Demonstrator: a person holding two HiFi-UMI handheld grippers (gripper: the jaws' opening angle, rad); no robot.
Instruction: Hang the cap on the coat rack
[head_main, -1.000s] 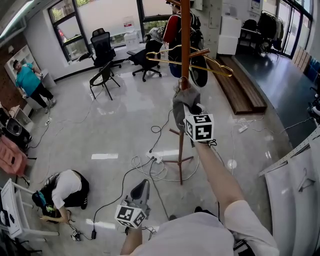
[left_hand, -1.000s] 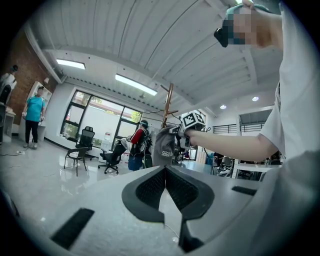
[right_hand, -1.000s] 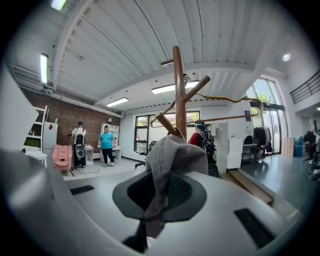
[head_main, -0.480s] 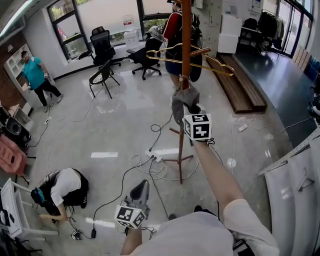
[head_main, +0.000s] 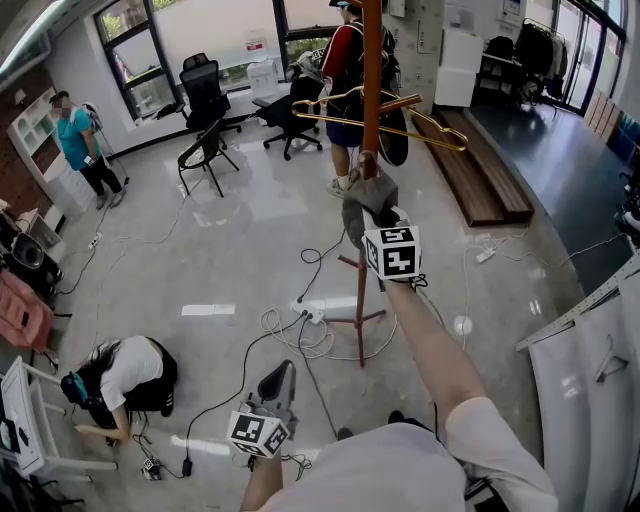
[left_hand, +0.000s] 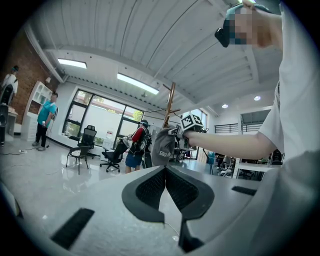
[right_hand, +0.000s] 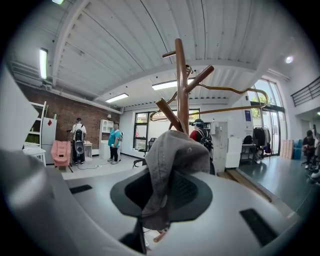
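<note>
A grey cap (head_main: 366, 198) hangs against the brown pole of the coat rack (head_main: 371, 100), just below its hooks. My right gripper (head_main: 372, 212) holds it from below; the jaws are opening, though the pads still pinch the cap's fabric. In the right gripper view the cap (right_hand: 177, 150) drapes over my right gripper (right_hand: 162, 192), its crown up against a slanted peg (right_hand: 167, 114) of the rack. I cannot tell whether it rests on the peg. My left gripper (head_main: 283, 372) hangs low by my waist, shut and empty. The left gripper view shows its own jaws (left_hand: 165, 172) with the cap (left_hand: 161, 145) far beyond them.
A gold wire hanger (head_main: 400, 130) hangs on the rack above the cap. A person in red and black (head_main: 345, 60) stands behind the pole. Another person (head_main: 125, 375) crouches on the floor at the left. Cables and a power strip (head_main: 310, 318) lie at the rack's foot. Office chairs (head_main: 205, 95) stand further back.
My right gripper has shifted slightly left with the cap, staying at the pole. The person in red has stepped into view behind the rack, and the person in teal has walked along the left wall.
</note>
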